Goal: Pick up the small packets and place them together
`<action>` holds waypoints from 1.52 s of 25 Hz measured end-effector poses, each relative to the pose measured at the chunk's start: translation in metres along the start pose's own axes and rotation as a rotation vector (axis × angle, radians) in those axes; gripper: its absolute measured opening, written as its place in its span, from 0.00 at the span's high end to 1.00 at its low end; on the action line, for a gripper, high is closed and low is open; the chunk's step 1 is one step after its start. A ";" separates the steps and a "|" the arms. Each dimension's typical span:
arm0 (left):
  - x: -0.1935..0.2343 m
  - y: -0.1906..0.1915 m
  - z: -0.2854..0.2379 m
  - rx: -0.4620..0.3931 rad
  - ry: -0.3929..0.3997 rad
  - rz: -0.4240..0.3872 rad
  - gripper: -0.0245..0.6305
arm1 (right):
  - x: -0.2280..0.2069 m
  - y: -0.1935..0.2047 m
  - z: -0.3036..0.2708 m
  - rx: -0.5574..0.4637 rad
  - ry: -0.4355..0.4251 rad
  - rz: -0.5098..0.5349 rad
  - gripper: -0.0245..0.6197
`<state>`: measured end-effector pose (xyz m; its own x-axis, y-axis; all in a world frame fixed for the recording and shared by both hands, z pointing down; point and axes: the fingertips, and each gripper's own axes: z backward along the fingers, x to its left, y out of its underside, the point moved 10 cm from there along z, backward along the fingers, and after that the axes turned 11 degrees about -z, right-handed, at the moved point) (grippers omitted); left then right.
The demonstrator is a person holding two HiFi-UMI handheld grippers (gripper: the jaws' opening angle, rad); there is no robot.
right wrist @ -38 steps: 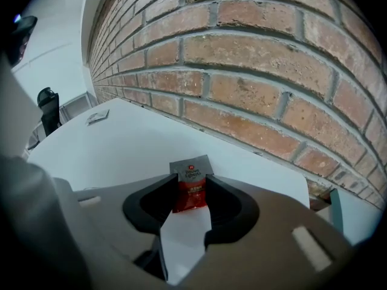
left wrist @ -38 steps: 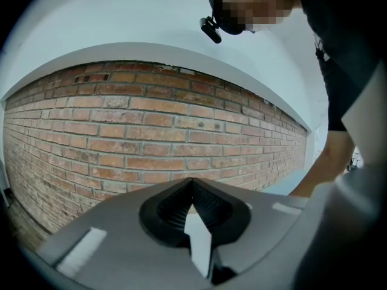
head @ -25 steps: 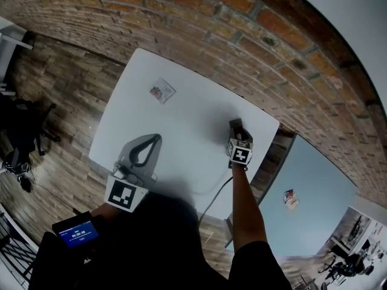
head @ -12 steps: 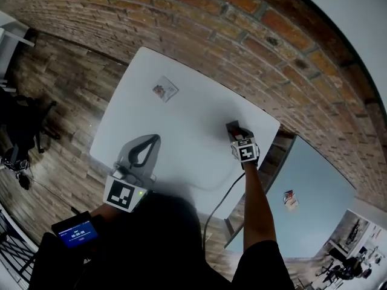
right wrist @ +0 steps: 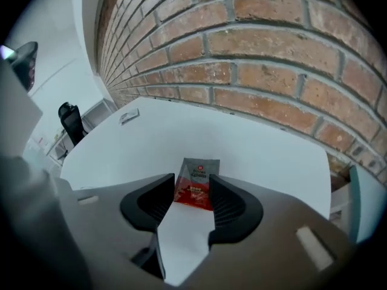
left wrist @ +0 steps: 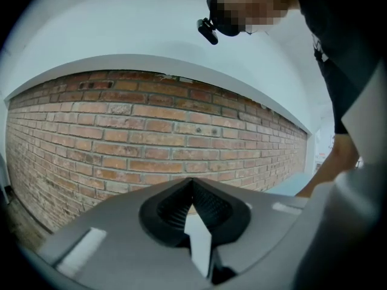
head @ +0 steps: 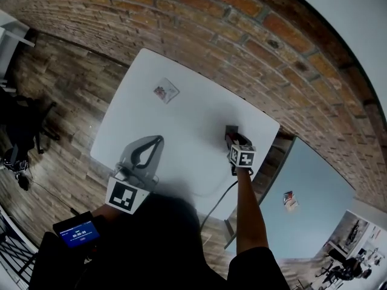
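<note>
A red and grey packet [right wrist: 197,185] lies flat on the white table [head: 181,132], near its far right corner. My right gripper [right wrist: 193,181] stands over it with the packet's near end between the jaw tips. The jaws are opening and the pads do not press on it. The head view shows this packet [head: 230,132] just beyond the right gripper [head: 232,140]. A second small packet [head: 164,91] lies at the far left of the table, also seen in the right gripper view [right wrist: 129,116]. My left gripper [head: 154,142] hangs over the near left edge, shut and empty, aimed at the brick wall [left wrist: 151,144].
A pale blue table [head: 314,186] with a small packet [head: 290,198] on it stands to the right. The brick wall [head: 242,17] runs behind the white table. A dark chair [head: 24,132] stands on the wooden floor at left. A cable [head: 217,198] trails from the right gripper.
The right gripper has drawn back slightly toward the person, and the packet now shows on the table at its tips. The left gripper has hardly moved.
</note>
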<state>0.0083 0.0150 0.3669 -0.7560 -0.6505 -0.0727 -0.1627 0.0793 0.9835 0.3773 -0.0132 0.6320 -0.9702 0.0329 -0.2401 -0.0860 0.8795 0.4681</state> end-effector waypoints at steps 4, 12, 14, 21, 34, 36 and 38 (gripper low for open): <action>0.005 0.001 0.001 -0.002 -0.009 0.001 0.96 | 0.001 -0.011 -0.002 0.074 -0.004 0.283 0.68; 0.006 -0.001 0.002 -0.006 -0.016 0.004 0.96 | 0.008 -0.021 -0.015 0.243 -0.106 0.605 0.67; 0.007 0.000 0.003 -0.001 -0.023 0.009 0.96 | 0.006 -0.020 -0.017 0.269 -0.106 0.618 0.67; 0.008 0.001 0.002 0.003 -0.022 0.019 0.96 | 0.002 -0.012 -0.015 0.211 -0.041 0.359 0.67; 0.003 0.002 0.004 0.002 0.003 0.023 0.96 | 0.013 -0.014 -0.005 0.257 -0.073 0.589 0.67; 0.003 0.002 0.005 0.005 0.002 0.022 0.96 | 0.015 -0.016 -0.010 0.286 -0.098 0.608 0.67; 0.004 0.003 0.008 0.009 -0.004 0.024 0.96 | 0.014 -0.016 -0.015 0.310 -0.103 0.599 0.66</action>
<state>-0.0002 0.0181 0.3682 -0.7621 -0.6456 -0.0500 -0.1507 0.1016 0.9833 0.3620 -0.0341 0.6338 -0.8021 0.5884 -0.1025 0.5432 0.7900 0.2843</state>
